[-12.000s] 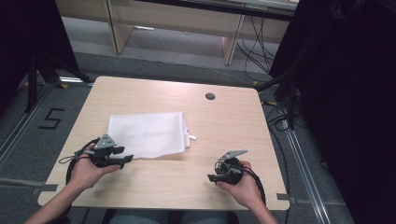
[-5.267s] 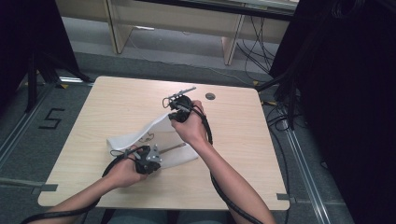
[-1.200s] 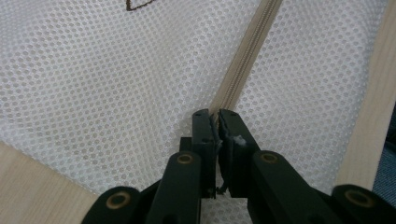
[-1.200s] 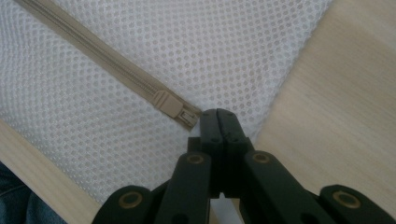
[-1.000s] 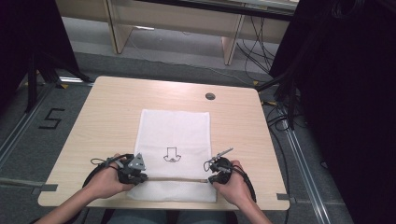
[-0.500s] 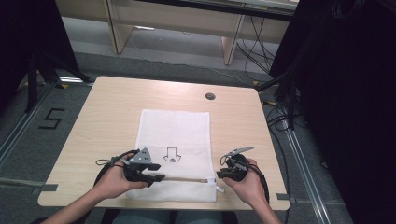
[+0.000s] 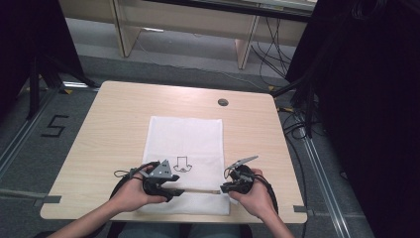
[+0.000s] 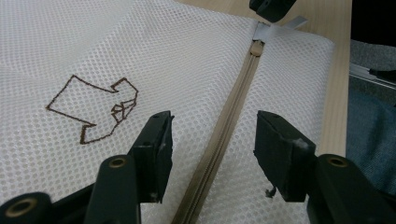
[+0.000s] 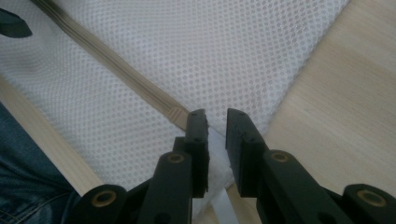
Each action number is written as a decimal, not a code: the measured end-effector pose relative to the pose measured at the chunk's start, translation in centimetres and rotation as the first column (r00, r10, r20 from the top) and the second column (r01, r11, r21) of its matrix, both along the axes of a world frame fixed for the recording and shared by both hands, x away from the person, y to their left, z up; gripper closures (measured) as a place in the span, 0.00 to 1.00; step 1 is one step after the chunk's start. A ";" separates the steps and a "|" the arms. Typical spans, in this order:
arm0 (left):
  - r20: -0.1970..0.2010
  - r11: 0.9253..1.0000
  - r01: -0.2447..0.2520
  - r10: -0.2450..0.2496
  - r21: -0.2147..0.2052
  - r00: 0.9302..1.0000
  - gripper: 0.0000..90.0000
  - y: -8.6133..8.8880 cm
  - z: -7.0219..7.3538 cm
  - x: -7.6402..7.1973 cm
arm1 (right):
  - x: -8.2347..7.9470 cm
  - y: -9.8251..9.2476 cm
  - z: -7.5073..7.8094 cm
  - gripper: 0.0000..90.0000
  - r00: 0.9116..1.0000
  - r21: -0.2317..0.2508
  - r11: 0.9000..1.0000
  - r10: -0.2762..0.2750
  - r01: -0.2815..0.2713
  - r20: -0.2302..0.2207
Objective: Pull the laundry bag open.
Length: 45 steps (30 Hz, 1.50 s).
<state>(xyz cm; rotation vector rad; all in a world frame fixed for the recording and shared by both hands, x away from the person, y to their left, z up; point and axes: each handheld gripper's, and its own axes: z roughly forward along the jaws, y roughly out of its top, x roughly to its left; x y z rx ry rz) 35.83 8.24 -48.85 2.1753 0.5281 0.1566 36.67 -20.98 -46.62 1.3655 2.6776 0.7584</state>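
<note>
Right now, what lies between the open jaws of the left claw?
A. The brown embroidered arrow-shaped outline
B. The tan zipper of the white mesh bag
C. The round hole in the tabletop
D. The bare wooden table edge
B: in the left gripper view the tan zipper runs up between the spread jaws of the left claw across the white mesh bag, untouched by them, with the embroidered outline off to one side.

Both forearms come in over the table's near edge, the left gripper (image 7: 171,190) with jaws just opened wide, the right gripper (image 7: 224,188) with jaws narrowed to a small gap, tips facing each other.
</note>
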 end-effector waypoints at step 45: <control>-0.002 0.972 0.221 -0.222 0.078 0.975 0.77 -8.7 -0.6 1.4 | 0.6 -0.1 -1.5 1.00 0.996 -0.078 0.997 -0.036 0.030 -0.078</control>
